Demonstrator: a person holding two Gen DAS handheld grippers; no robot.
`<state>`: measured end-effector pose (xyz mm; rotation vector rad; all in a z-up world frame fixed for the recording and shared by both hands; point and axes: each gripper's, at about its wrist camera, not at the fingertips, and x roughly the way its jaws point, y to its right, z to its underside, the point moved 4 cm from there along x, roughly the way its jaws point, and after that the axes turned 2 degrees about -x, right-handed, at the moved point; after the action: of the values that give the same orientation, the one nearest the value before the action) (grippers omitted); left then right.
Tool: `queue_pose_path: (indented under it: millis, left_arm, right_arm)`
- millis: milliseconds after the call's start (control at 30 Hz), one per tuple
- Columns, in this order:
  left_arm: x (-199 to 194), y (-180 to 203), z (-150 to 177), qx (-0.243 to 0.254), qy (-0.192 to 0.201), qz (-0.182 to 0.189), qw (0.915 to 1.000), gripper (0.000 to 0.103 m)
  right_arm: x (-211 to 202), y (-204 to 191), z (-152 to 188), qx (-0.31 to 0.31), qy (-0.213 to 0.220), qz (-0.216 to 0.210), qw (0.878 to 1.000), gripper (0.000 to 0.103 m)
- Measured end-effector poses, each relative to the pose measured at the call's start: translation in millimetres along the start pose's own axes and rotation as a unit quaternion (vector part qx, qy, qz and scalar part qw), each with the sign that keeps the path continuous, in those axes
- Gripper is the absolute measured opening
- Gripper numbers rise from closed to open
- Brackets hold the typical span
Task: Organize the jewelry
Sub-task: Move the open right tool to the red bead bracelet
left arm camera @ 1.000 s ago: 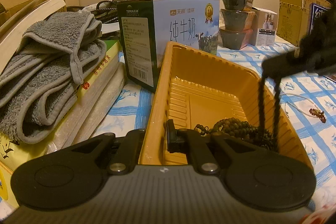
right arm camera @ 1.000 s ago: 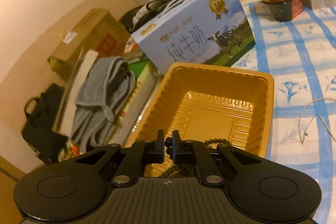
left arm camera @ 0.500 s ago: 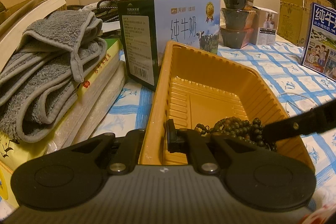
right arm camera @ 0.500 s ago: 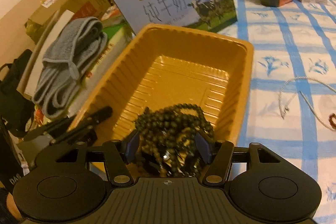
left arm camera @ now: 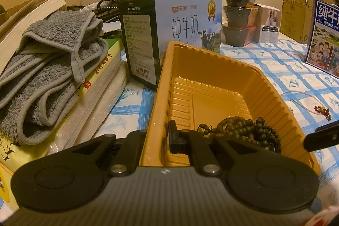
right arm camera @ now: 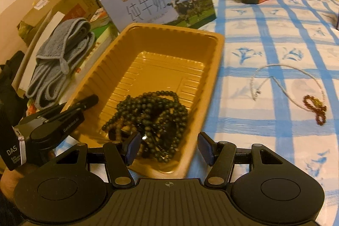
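An orange plastic tray [left arm camera: 203, 69] [right arm camera: 161, 35] sits on the blue-checked cloth. A dark green bead necklace [left arm camera: 243, 132] [right arm camera: 152, 111] lies piled in its near end. My left gripper [left arm camera: 157, 139] is shut on the tray's near left wall and also shows in the right wrist view [right arm camera: 84, 103]. My right gripper [right arm camera: 167, 148] is open and empty just above the tray's near rim; one of its fingers [left arm camera: 322, 138] shows in the left wrist view. A thin white cord necklace [right arm camera: 281, 79] [left arm camera: 305, 99] and a small red bead piece [right arm camera: 315, 107] [left arm camera: 322, 110] lie on the cloth to the right.
A milk carton box [left arm camera: 173, 31] [right arm camera: 161, 1] stands behind the tray. A grey towel [left arm camera: 48, 73] [right arm camera: 61, 56] lies on stacked books at left. Stacked dark bowls [left arm camera: 238, 16] and small boxes stand at the back right.
My right gripper lowered the green bead necklace into the tray, opened and let it go, then drew back to the tray's near rim. My left gripper has kept its hold on the tray.
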<state>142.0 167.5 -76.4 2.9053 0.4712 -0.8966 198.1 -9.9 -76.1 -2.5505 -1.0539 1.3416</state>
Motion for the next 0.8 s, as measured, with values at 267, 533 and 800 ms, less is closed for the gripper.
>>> queue_pose_path:
  millis: [267,533,800]
  left_arm:
    - [-0.4,1.3,-0.1,0.005,-0.001,-0.003,1.0,0.007]
    - [-0.2,1.3,0.4,0.01,-0.002,-0.004,0.9999,0.008]
    - [-0.1,1.7,0.2,0.014,-0.002,-0.004,0.9999,0.008]
  right_arm:
    - [-16.4,30.9,5.9,0.018,0.016,0.03,0.999,0.06]
    - [-33.0,102.7,18.3,0.039,0.031,0.12,0.992,0.06]
    - [-46.6,154.3,25.2,0.007,0.054,0.176,0.983,0.059]
